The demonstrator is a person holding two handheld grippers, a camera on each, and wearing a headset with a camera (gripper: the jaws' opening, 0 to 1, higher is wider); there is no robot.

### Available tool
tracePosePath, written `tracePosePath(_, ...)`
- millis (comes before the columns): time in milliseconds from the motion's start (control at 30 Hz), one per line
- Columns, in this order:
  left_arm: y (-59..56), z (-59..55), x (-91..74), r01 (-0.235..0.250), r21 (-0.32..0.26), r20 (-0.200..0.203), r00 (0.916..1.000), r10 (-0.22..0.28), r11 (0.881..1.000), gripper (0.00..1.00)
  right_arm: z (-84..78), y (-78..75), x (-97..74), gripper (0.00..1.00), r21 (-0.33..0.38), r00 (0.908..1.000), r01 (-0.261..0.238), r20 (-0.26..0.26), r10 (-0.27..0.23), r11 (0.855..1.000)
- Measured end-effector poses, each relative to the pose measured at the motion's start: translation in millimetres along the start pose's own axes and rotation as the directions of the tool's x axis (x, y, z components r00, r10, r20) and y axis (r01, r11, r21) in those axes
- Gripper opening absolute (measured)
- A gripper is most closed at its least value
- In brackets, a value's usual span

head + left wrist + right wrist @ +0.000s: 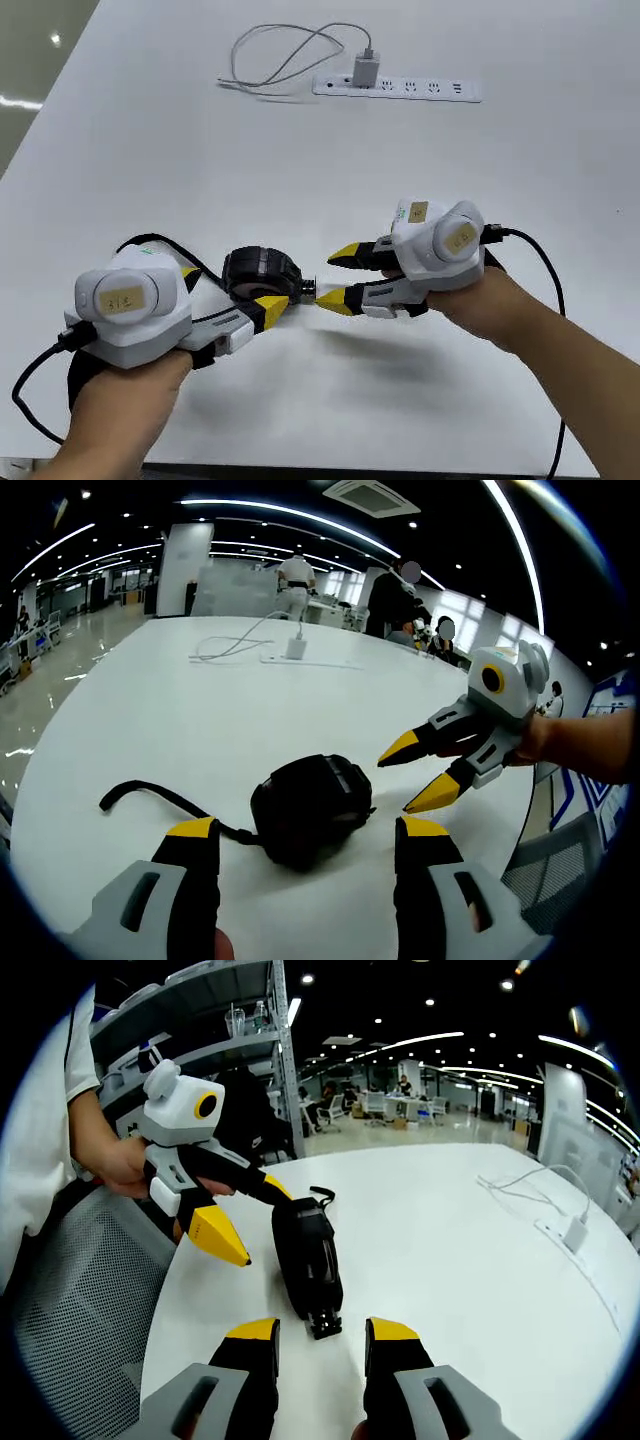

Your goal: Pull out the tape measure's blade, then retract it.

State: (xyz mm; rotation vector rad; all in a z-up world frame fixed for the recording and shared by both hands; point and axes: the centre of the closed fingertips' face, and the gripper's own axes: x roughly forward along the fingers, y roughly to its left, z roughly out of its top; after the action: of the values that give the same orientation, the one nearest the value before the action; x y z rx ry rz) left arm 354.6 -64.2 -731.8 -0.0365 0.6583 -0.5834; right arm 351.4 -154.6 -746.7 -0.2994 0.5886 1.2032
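Note:
A black tape measure (262,272) lies on the white table (150,150), its blade tab (325,1322) pointing toward my right gripper (338,278). In the right gripper view the tape measure (308,1255) sits just ahead of the open right gripper (322,1332), with the tab between the yellow tips and untouched. My left gripper (230,288) is open and straddles the case from the other side. In the left gripper view the case (310,805) rests between the jaws of the left gripper (308,830), and the right gripper (415,773) shows beyond it.
A white power strip (400,88) with a charger (365,70) and looped cable (280,55) lies at the far side. The tape's black wrist strap (150,795) trails left. The table's front edge is close to my hands. A mesh chair (90,1300) stands beside the table.

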Motion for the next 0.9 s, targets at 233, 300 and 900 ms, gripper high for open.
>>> tracePosePath(233, 2.5, -3.4, -9.0, 0.033, 0.052, -0.007, 0.9994, -0.033, 0.998, 0.68, -6.3, 0.3, -17.4, 0.35, 0.031, 0.9986, 0.051, 0.01, -0.051, 0.998)
tracePosePath(300, 3.6, -3.9, -12.0, 0.043, 0.065, -0.006, 0.9991, -0.043, 0.997, 0.69, -6.5, 0.3, -22.8, 0.36, 0.041, 0.9976, 0.066, 0.017, -0.067, 0.997)
tracePosePath(900, 10.3, -11.2, -29.5, 0.108, 0.139, -0.014, 0.9941, -0.107, 0.984, 0.72, -24.6, 13.2, -50.9, 0.46, 0.077, 0.9916, 0.129, -0.001, -0.129, 0.989)
